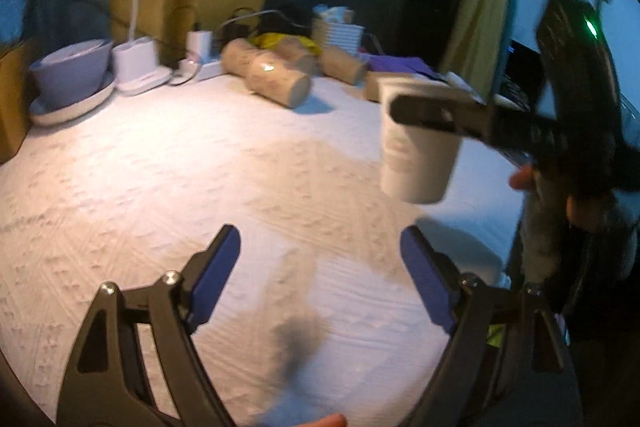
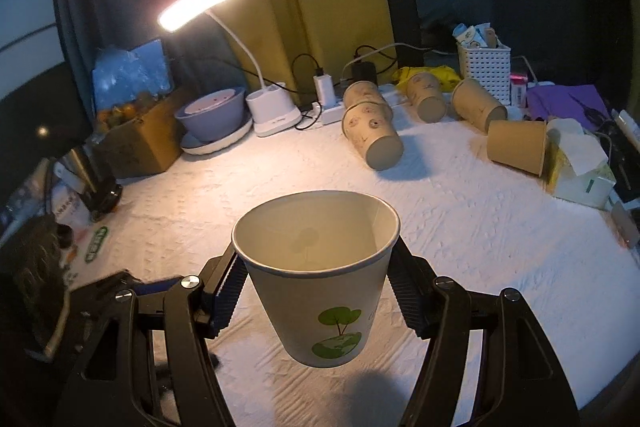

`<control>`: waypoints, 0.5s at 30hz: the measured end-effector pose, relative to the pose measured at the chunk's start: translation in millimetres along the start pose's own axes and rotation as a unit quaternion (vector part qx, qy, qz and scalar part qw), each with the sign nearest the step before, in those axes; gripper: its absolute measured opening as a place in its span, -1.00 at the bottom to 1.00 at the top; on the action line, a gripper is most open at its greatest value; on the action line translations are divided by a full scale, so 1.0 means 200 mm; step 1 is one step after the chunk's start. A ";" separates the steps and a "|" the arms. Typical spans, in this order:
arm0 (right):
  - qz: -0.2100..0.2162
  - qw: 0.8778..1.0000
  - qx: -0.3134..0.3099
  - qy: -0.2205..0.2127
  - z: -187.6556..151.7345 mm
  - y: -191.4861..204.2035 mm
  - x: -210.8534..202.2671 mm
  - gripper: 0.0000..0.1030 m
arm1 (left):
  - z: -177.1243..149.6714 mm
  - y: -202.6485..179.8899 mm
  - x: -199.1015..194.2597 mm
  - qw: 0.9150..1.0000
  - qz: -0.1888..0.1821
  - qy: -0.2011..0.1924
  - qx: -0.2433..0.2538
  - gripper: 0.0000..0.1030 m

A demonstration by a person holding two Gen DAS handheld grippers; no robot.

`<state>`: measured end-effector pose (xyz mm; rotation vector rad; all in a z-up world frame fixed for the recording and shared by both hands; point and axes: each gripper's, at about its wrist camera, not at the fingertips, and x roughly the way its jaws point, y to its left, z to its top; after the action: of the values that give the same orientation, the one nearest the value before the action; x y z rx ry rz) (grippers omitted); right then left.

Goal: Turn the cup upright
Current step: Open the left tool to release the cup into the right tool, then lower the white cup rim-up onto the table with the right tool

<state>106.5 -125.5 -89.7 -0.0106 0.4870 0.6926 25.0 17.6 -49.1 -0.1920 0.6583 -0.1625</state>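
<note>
A white paper cup [image 2: 316,279] with a green tree print stands mouth-up between my right gripper's fingers [image 2: 316,291], which are shut on its sides and hold it above the white cloth. In the left wrist view the same cup [image 1: 416,143] hangs at the right, clamped by the right gripper [image 1: 436,115], its base clear of the table. My left gripper [image 1: 320,275] is open and empty, low over the cloth, to the left of and below the cup.
Several brown paper cups [image 2: 372,137] lie on their sides at the back. A lit desk lamp [image 2: 204,1], a grey bowl [image 2: 212,115], a white basket [image 2: 484,67], a tissue box [image 2: 576,163] and a cardboard box [image 2: 136,143] ring the white-clothed table [image 2: 460,211].
</note>
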 end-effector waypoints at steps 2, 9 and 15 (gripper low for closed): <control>-0.009 1.000 -0.001 -0.001 -0.01 0.00 0.03 0.34 | 0.01 0.05 0.00 1.000 0.006 -0.001 -0.018 0.62; -0.026 0.999 -0.020 -0.002 -0.05 0.01 0.12 0.34 | 0.03 0.17 0.02 0.998 0.015 -0.002 -0.066 0.62; -0.028 0.999 -0.032 0.001 -0.08 0.05 0.19 0.35 | 0.03 0.21 0.03 0.996 0.010 -0.004 -0.086 0.62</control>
<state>118.4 -98.7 -119.0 -0.0849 0.4636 0.6528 36.3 57.3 -57.8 -0.3520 0.6664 -0.0850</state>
